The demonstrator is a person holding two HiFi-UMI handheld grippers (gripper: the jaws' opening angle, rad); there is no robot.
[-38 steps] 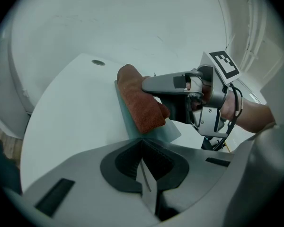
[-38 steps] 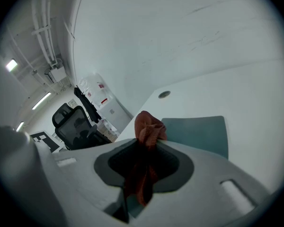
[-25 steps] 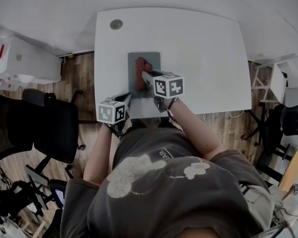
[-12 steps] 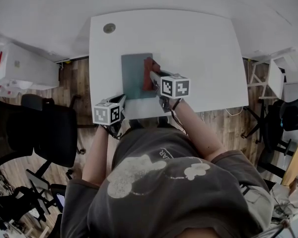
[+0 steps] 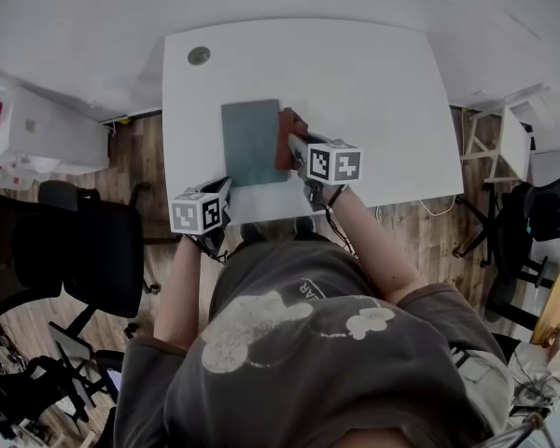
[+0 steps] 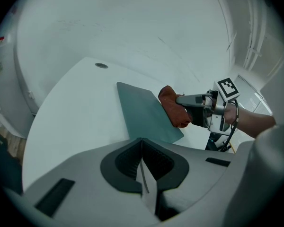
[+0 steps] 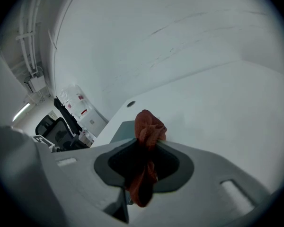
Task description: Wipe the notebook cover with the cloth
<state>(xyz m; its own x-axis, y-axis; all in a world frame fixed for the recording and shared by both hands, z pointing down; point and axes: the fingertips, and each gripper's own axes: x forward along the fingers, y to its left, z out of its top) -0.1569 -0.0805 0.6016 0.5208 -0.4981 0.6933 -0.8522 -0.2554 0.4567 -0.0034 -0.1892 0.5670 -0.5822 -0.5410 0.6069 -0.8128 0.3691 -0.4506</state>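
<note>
The right gripper [image 5: 292, 145] is clamping the red cloth [image 5: 286, 127] at the right edge of the notebook [image 5: 250, 143]. The left gripper [image 5: 224, 189] is hovering nearer, closed on nothing. With nothing holding it, the notebook is likely risking a slide under the wiping.

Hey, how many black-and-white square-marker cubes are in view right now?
2. One cube sits on the left gripper at the white table's near edge; the other rides the right gripper, which clamps the red cloth at the grey-green notebook's right edge.
</note>
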